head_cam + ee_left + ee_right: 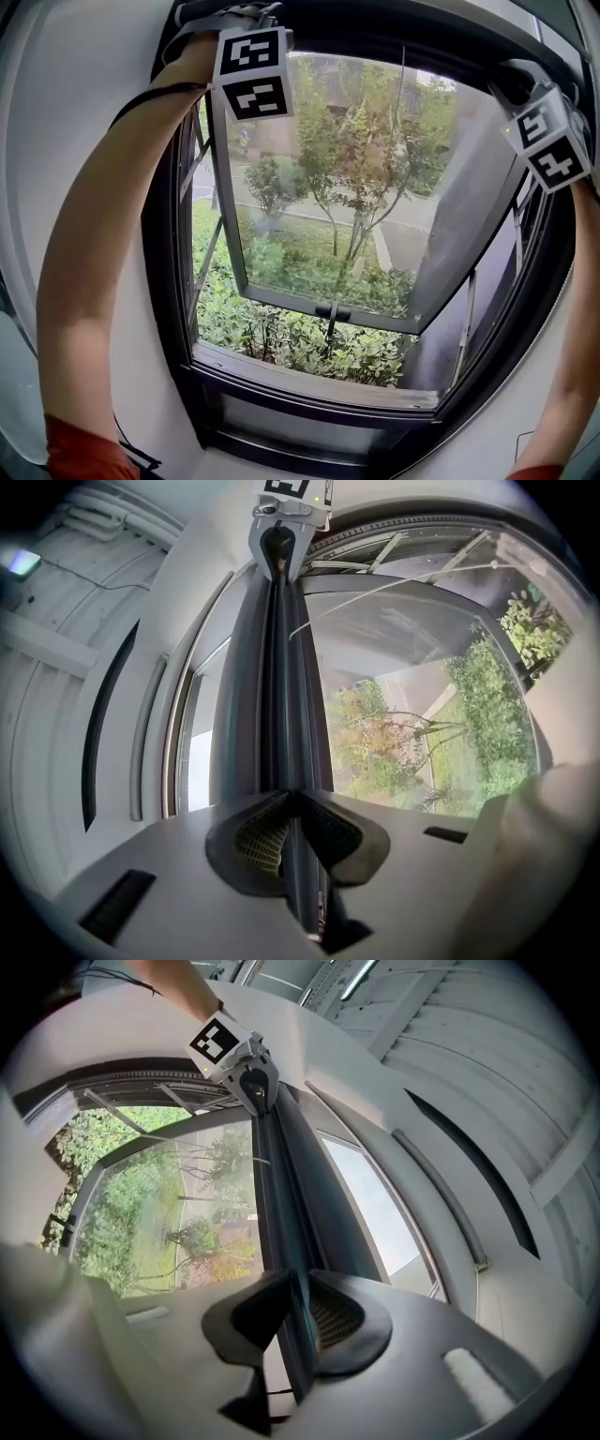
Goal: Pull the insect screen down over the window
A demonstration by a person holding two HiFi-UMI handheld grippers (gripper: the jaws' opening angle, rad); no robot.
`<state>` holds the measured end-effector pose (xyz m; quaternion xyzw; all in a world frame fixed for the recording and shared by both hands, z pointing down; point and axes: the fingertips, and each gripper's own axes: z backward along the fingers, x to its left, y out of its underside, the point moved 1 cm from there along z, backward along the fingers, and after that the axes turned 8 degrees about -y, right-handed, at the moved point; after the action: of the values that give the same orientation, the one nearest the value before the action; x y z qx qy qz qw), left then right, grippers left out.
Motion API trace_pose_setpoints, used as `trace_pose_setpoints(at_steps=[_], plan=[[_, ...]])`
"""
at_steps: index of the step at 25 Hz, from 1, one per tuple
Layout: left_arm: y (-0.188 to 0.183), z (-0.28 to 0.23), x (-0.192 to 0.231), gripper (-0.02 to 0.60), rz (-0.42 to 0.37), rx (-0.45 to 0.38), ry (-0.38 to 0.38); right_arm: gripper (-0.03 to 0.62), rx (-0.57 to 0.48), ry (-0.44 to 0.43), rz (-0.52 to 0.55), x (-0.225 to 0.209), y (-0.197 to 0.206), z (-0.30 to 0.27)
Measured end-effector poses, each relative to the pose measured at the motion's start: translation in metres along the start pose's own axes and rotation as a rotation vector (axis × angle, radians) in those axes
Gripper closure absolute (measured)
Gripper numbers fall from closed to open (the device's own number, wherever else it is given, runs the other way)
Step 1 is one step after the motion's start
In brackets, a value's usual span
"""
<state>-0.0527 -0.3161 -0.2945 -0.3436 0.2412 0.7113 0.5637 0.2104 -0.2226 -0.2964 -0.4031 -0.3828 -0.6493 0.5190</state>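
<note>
- The slim, stiff, dark grey pull bar (pixel 281 686) of the insect screen sits at the very top of the dark-framed window (pixel 309 398). It runs level between the two raised hands, and no mesh shows below it.
- The left gripper (pixel 286 803) has its jaws almost together, with the pads pinching the pull bar's thin edge towards its left end.
- The right gripper (pixel 298 1302) is clamped the same way on the same bar towards its right end, and it holds nothing else.
- Handling, as a judgement: the bar looks light and rigid but smooth, so a pinch could slip. The mesh is probably thin and easily torn, and a spring roller may pull back. It is best held near both ends and drawn down evenly so it does not skew.
- Count: one pull bar, two grippers, two black-and-white marker cubes (pixel 251 70), and one glass sash (pixel 328 234) swung open outwards.
</note>
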Motion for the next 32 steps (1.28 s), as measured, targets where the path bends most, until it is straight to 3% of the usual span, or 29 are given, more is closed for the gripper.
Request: trace_pose_setpoints(at_steps=[7,11,22,32], plan=[[0.001,-0.002,-0.001,0.535,-0.064,-0.002,0.031,0.526,0.121,-0.108,0.097,0.012,0.011,-0.014],[-0.001,-0.006,-0.001,0.535,-0.094,-0.023,0.029,0.534,0.142,-0.159,0.086,0.011,0.013,-0.016],[-0.001,-0.005,0.001,0.549,0.022,-0.023,0.071,0.563,0.163,-0.12,0.134,0.008,0.011,-0.016],[-0.001,-0.007,0.0,0.537,0.008,0.001,0.072,0.563,0.183,-0.093,0.176,0.005,0.003,-0.015]])
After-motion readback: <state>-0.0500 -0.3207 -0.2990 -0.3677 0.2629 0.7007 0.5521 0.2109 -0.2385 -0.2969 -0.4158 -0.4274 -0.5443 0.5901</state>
